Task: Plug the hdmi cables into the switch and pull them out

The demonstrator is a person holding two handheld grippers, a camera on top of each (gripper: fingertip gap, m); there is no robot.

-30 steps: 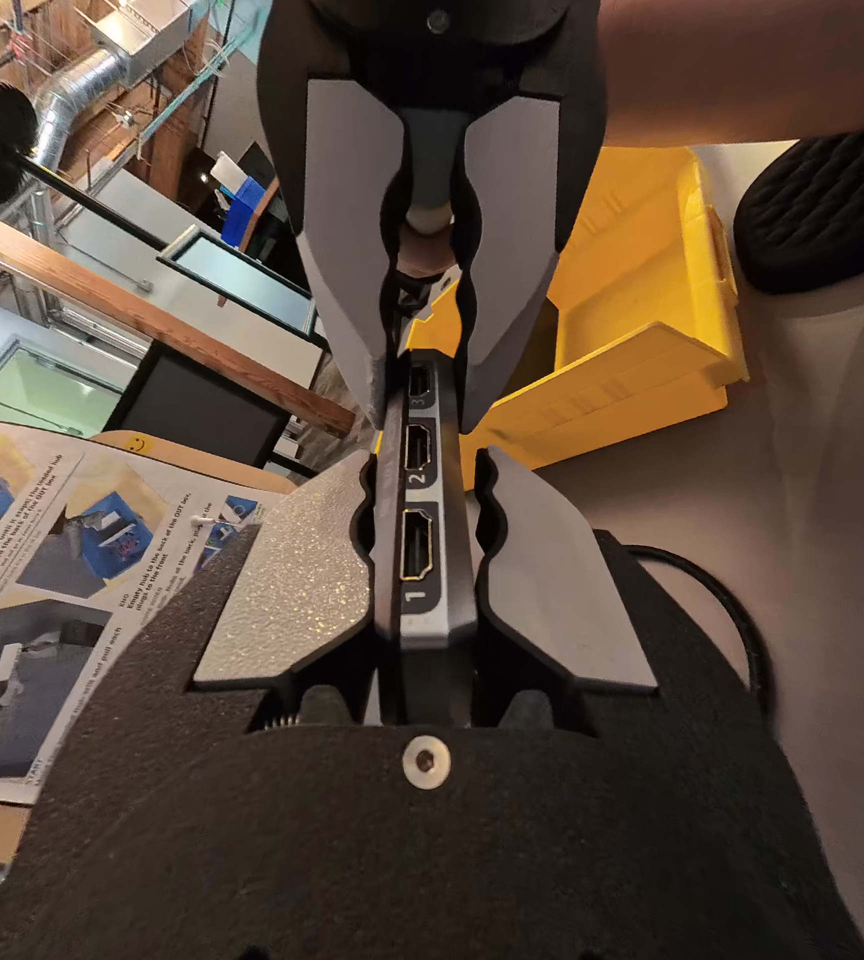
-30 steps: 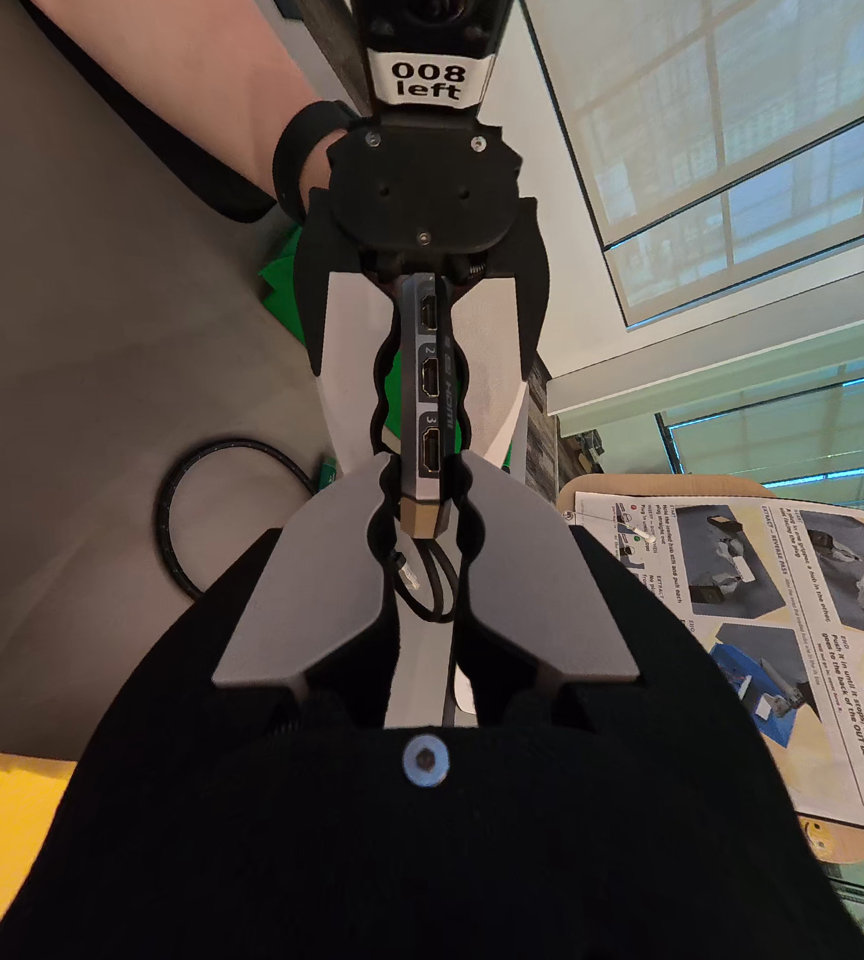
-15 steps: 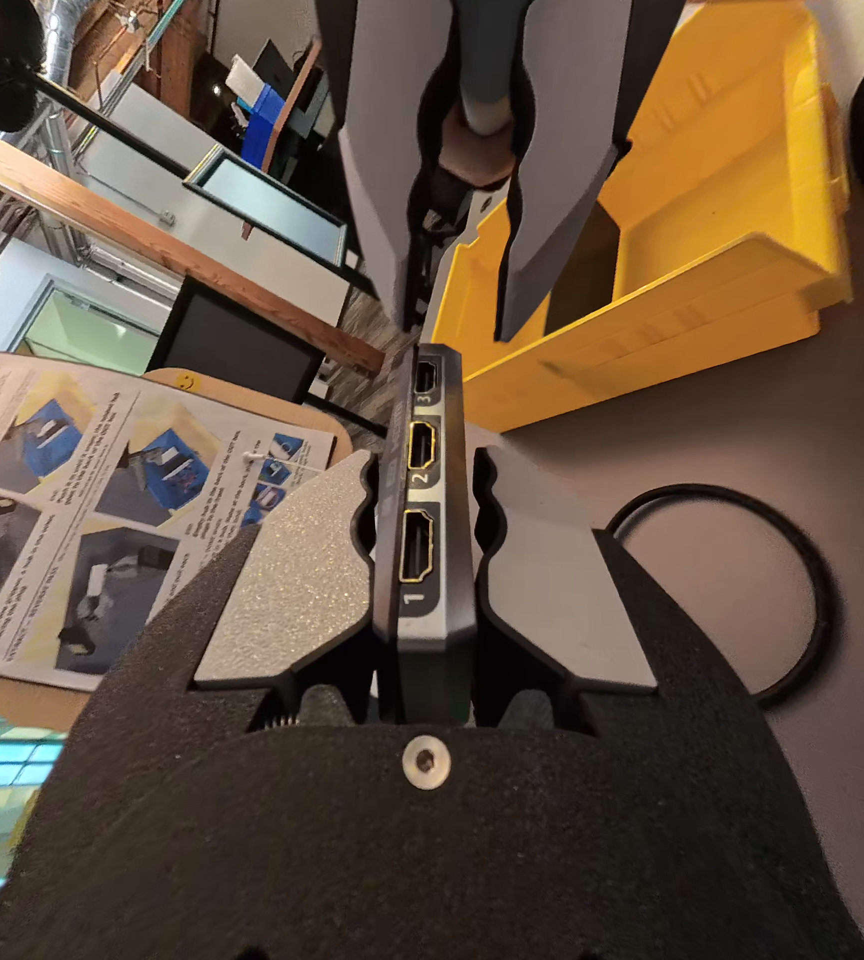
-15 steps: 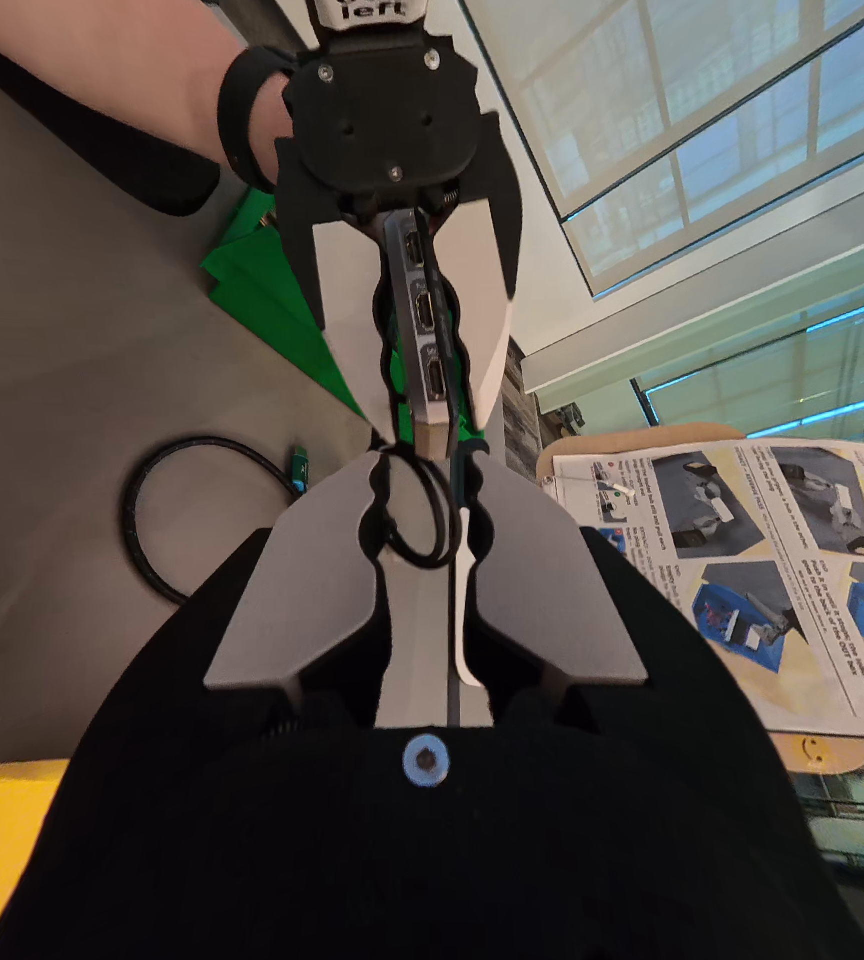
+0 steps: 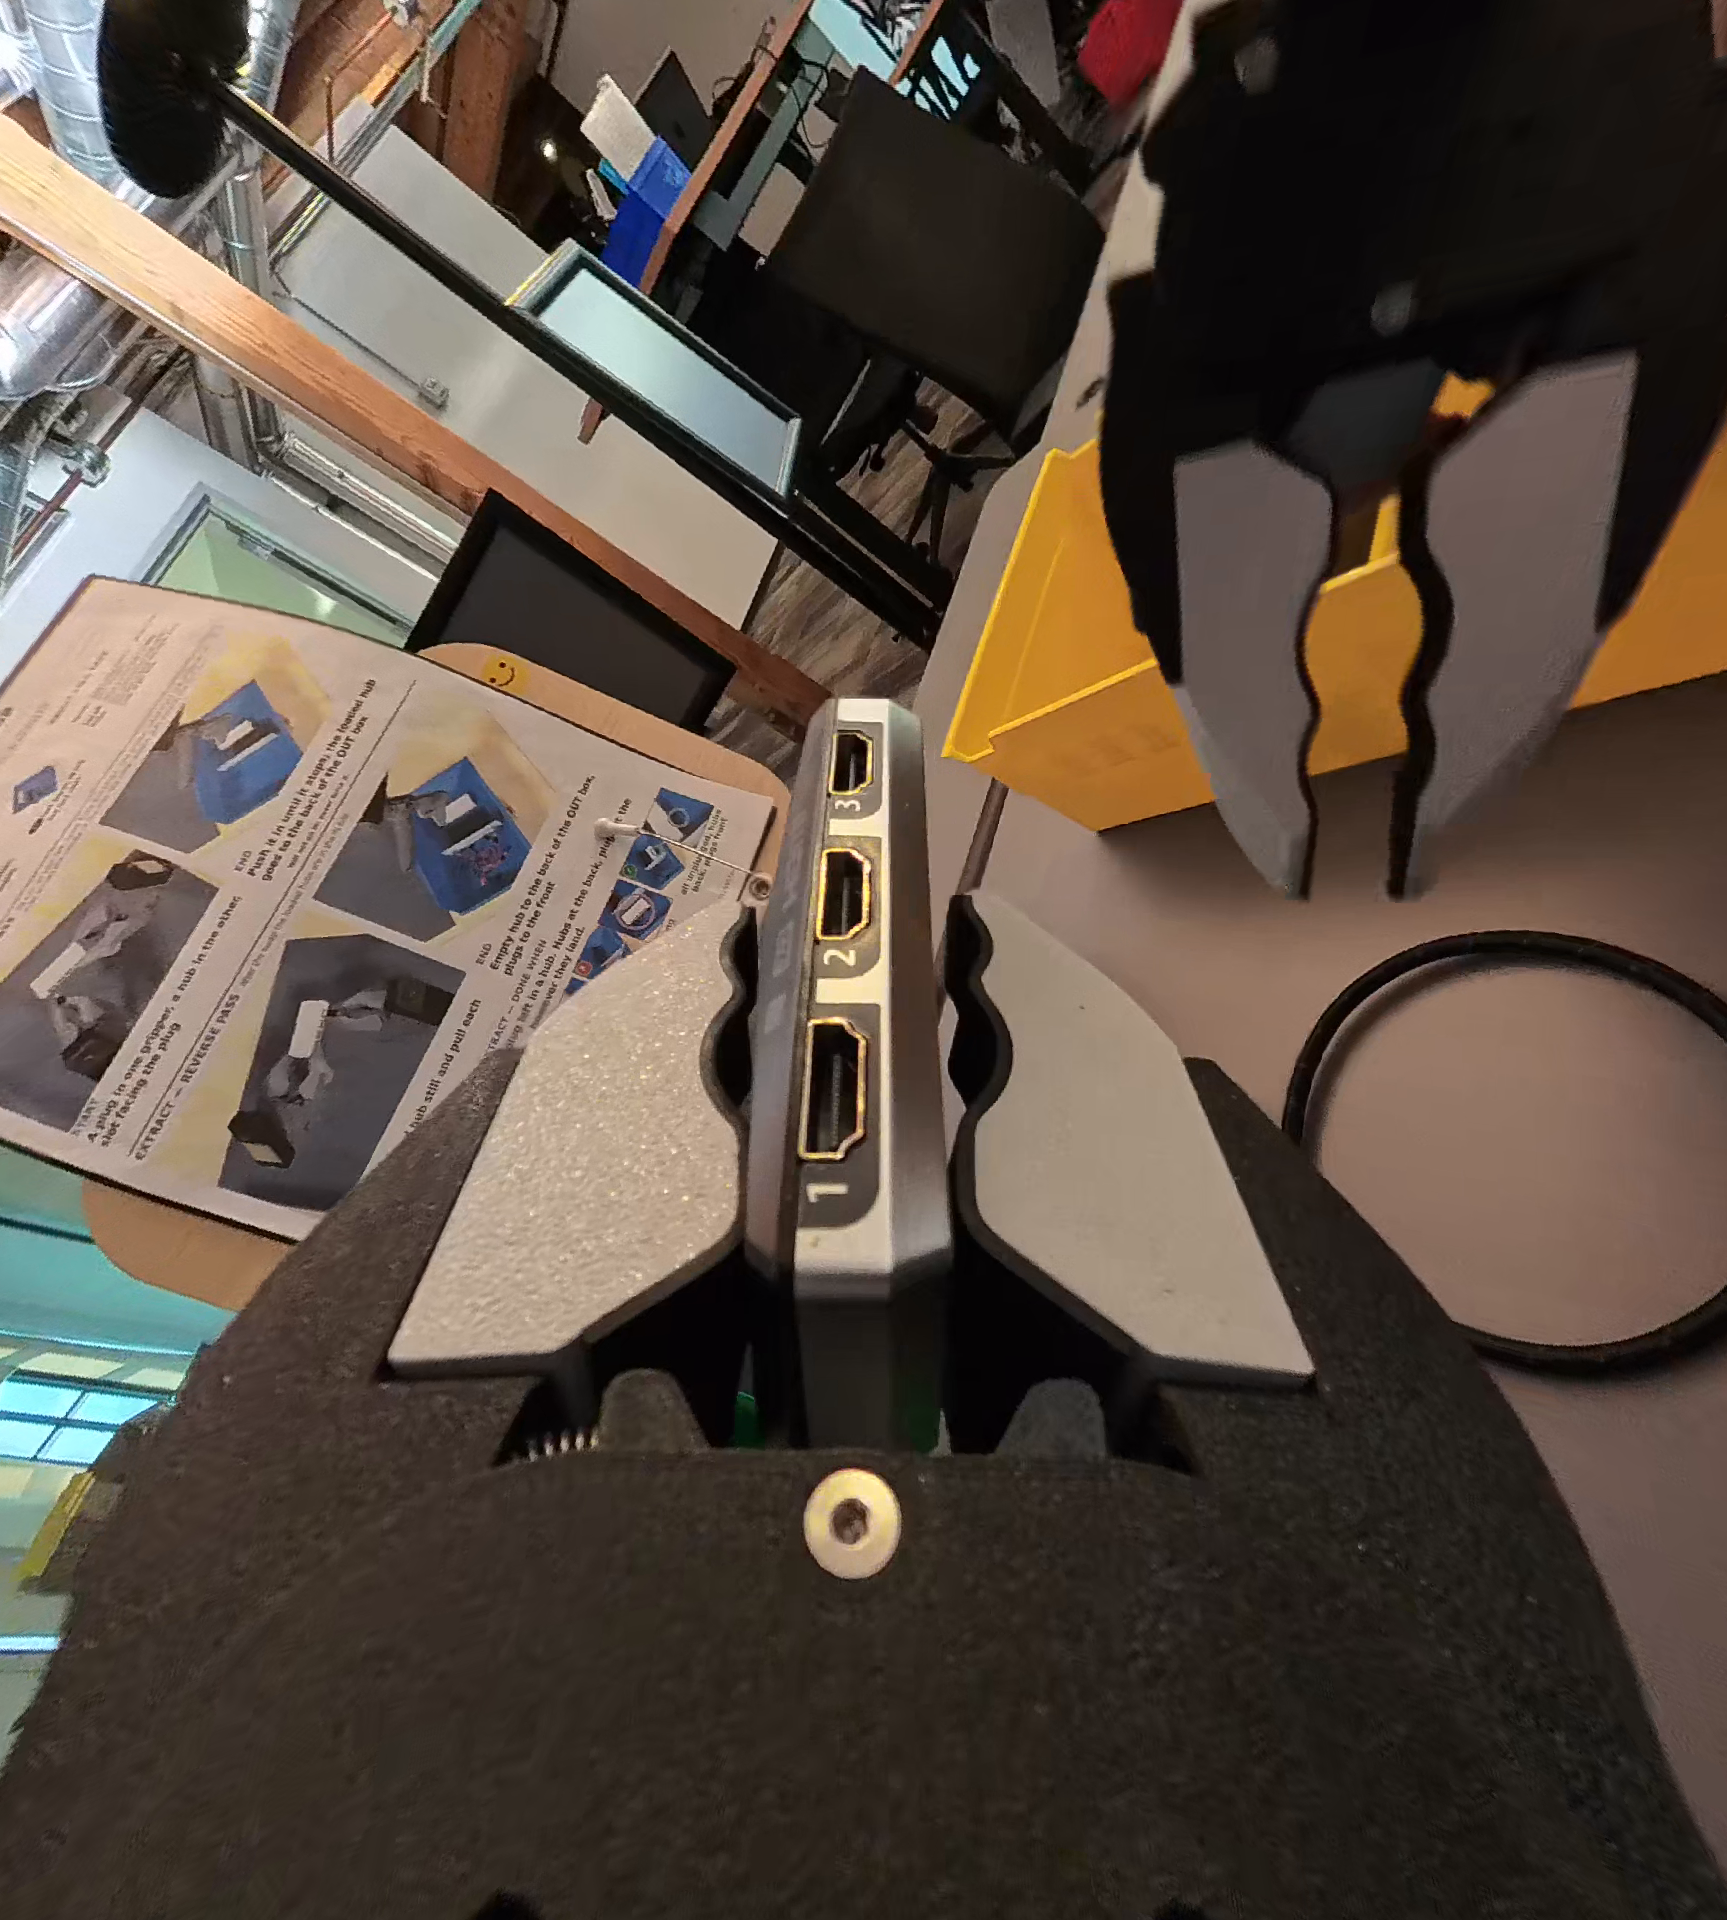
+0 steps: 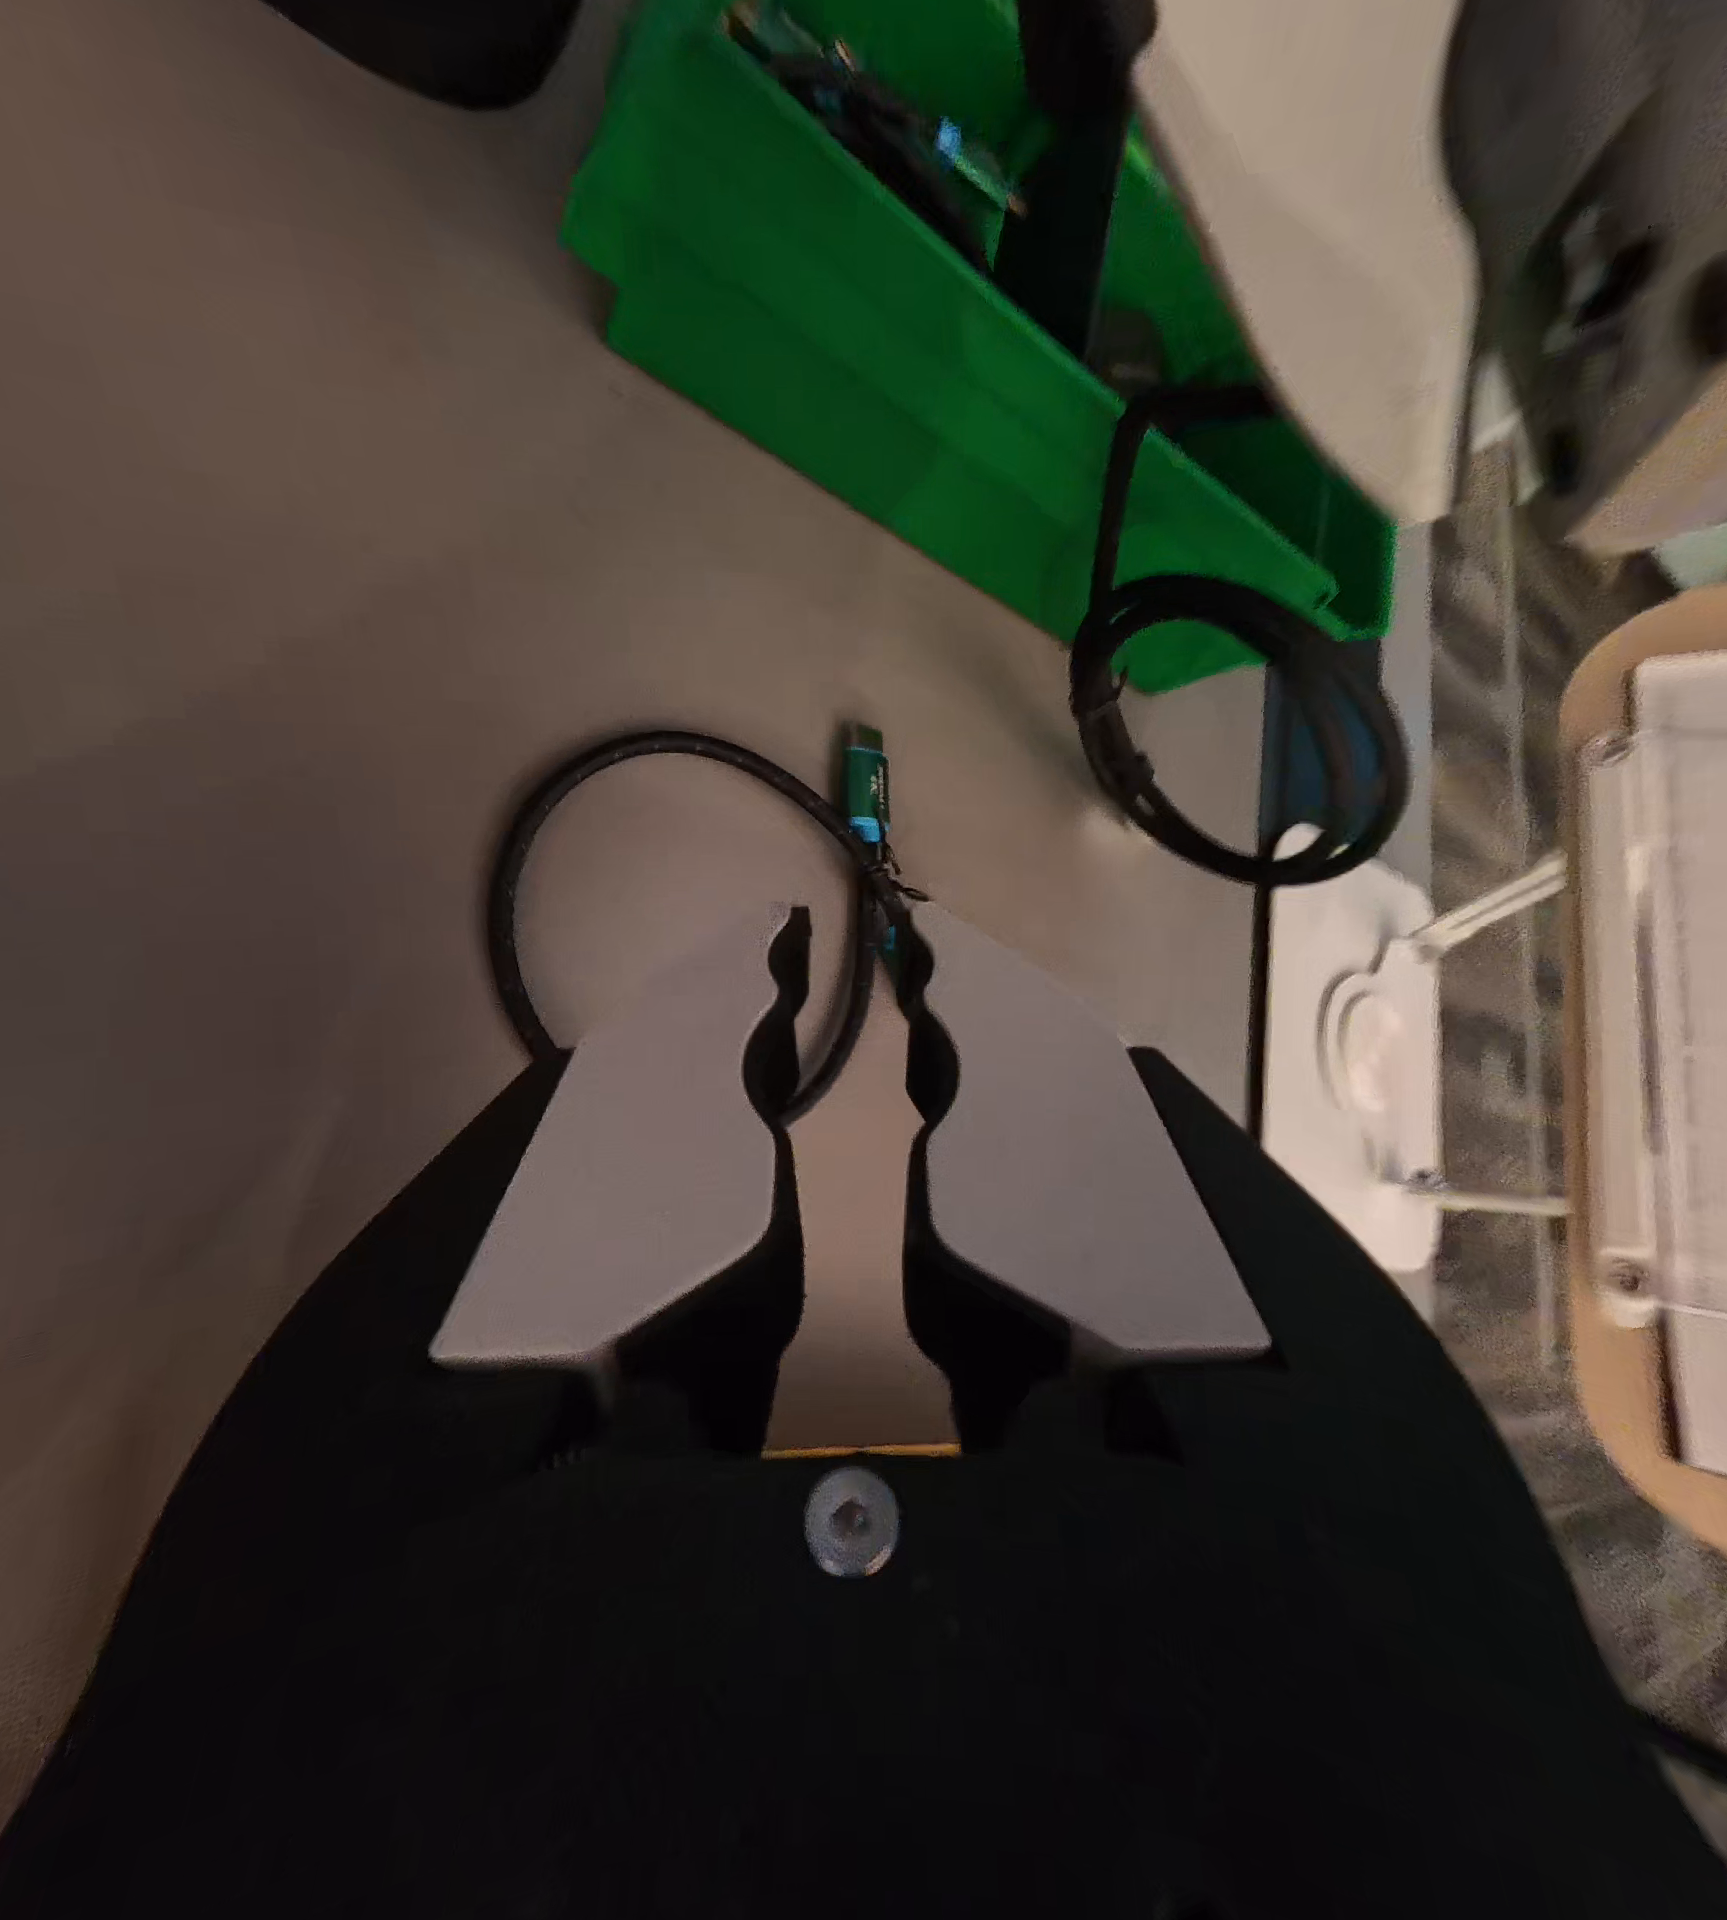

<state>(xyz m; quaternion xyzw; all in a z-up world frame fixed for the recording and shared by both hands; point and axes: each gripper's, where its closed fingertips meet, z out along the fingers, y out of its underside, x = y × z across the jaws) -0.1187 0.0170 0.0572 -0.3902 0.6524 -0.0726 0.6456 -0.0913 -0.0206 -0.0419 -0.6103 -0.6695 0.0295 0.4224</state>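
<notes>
Left gripper [image 5: 843,1049]: fingers [image 5: 610,1122] clamped on the switch [image 5: 854,997], one against each flat side. Switch held on edge, port side facing the camera, three gold-rimmed ports in a row along it, all three empty. Far end of the switch reaching out past the fingertips, toward the counter's back edge.

Right gripper [image 6: 854,1029]: fingers [image 6: 630,1174] parted by a narrow gap and holding nothing, bare counter [image 6: 215,623] visible between them. Same gripper seen in the left wrist view [image 5: 1352,831], tips pointing down above the counter, just in front of the yellow bin [image 5: 1067,707] and well apart from the switch.

Looped black cable [image 6: 568,821] lying flat on the grey counter, just beyond the right fingertips, with a green-and-blue plug [image 6: 869,784] at its end; plug free, not in any port. The same loop [image 5: 1545,1153] visible in the left wrist view, right of the switch. Second coil of black cable [image 6: 1233,727] hanging at the corner of the green bin [image 6: 890,343], near the counter's edge.

Green bin at the back of the counter with small items inside, too blurred to identify. Printed instruction sheet [image 5: 246,914] on a tan board, standing beyond the counter's edge to the left of the switch. White blurred object [image 6: 1358,208] filling the upper right of the right wrist view; cannot tell what it is.
</notes>
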